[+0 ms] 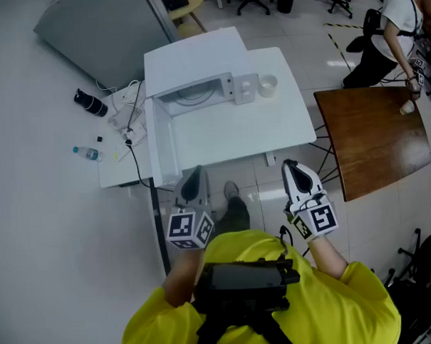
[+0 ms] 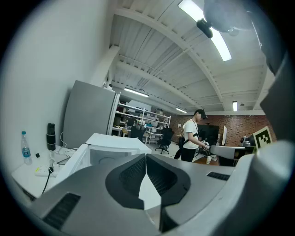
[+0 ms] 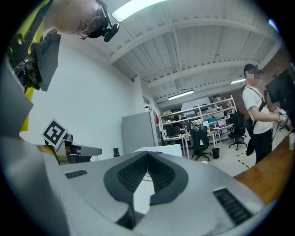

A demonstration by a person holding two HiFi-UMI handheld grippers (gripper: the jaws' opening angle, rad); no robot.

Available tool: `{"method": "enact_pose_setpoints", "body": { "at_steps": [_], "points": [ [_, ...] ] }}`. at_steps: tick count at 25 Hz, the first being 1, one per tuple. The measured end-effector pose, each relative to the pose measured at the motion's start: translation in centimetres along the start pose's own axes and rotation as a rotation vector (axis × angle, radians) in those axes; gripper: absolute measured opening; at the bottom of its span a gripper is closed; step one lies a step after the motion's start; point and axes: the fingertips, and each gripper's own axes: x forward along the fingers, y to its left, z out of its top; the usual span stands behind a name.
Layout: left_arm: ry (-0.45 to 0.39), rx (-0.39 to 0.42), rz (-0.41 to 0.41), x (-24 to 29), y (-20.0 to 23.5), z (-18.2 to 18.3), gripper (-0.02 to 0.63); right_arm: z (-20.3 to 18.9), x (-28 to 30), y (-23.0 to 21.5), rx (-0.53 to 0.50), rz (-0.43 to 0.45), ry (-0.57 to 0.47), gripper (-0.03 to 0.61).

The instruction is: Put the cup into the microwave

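While left gripper (image 1: 194, 181) and right gripper (image 1: 292, 170) hang short of the desk (image 1: 228, 135), fingers pressed together, empty, the cup (image 1: 267, 85) stands ahead, right of the microwave (image 1: 189, 58); right gripper nearer.

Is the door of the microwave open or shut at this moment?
Open. In the head view the microwave has its door swung out at the picture's left, and the cavity shows.

The person wears a yellow short-sleeved shirt (image 1: 350, 304) with a black camera rig (image 1: 245, 279) over it. Beyond the shirt, the grey left gripper (image 1: 195, 171) and the white right gripper (image 1: 290, 164) each bear a black-and-white marker cube.
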Motion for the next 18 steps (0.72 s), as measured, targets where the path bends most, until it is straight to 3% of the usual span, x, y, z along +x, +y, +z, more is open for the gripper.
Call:
{"method": "enact_pose_setpoints", "body": {
  "at_steps": [12, 14, 15, 17, 18],
  "points": [
    [0.046, 0.032, -0.065, 13.5, 8.3, 4.1, 0.0, 2.1, 19.2, -2.8, 0.023, 0.027, 0.027, 0.008],
    [0.061, 0.032, -0.143, 15.4, 7.0, 4.1, 0.0, 2.3, 20.0, -4.2, 0.02, 0.013, 0.027, 0.008],
    [0.065, 0.041, -0.21, 16.3, 5.7, 4.1, 0.024, 2.2, 20.2, -5.1, 0.019, 0.002, 0.03, 0.008],
    [0.051, 0.059, -0.306, 18.3, 3.2, 3.9, 0.227, 1.7, 20.4, -7.5, 0.03, -0.025, 0.043, 0.008],
    [0.045, 0.071, -0.327, 19.4, 2.4, 3.4, 0.235, 1.5, 20.3, -8.8, 0.038, -0.04, 0.05, 0.008]
  ]
}}
